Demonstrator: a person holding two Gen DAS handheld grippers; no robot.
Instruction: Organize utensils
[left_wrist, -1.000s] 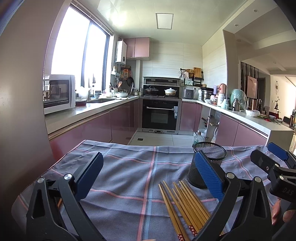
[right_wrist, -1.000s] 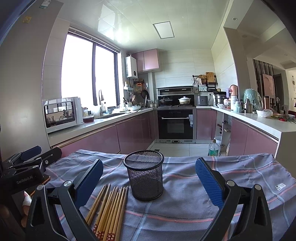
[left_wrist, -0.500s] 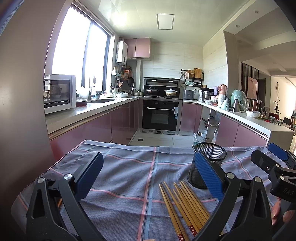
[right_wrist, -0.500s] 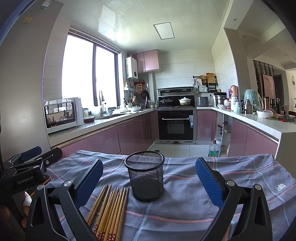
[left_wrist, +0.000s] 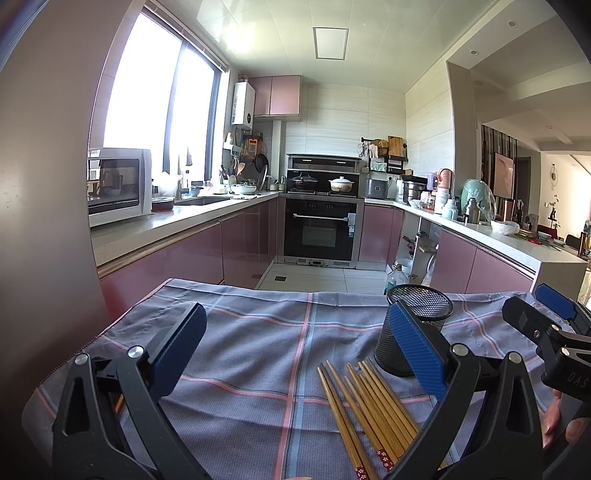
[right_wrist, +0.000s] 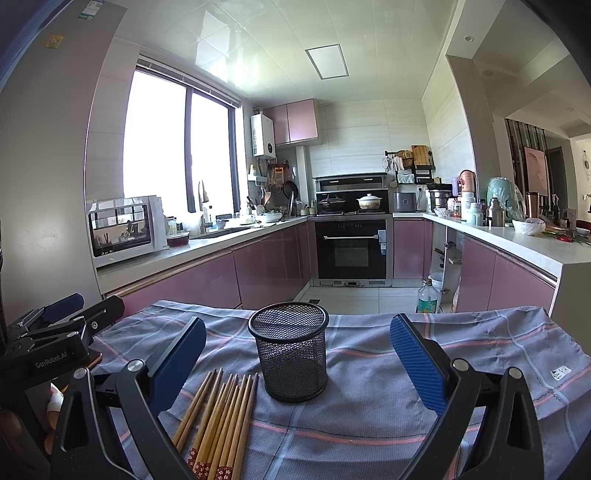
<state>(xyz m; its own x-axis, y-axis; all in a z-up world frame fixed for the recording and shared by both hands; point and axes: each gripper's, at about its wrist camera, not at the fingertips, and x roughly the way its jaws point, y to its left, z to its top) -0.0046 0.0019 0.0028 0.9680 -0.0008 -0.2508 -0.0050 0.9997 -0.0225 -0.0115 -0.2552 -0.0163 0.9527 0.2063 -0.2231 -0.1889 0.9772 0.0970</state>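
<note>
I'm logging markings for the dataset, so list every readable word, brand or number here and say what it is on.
"GenRobot.AI": on the left gripper body, right wrist view.
"DAS", cut off by the frame edge: on the right gripper body, left wrist view.
Too small to read: oven door sticker, tablecloth tag, water bottle label, fridge stickers.

Left wrist view low over the cloth-covered counter (left_wrist: 258, 350), facing the kitchen's oven (left_wrist: 319, 230) wall, mesh cup (left_wrist: 417, 325) near at right, right wrist view likewise low and near, cup (right_wrist: 290, 356) centred, both sharing cup, chopsticks (right_wrist: 218, 417), cloth, each other's hand-held gripper
</note>
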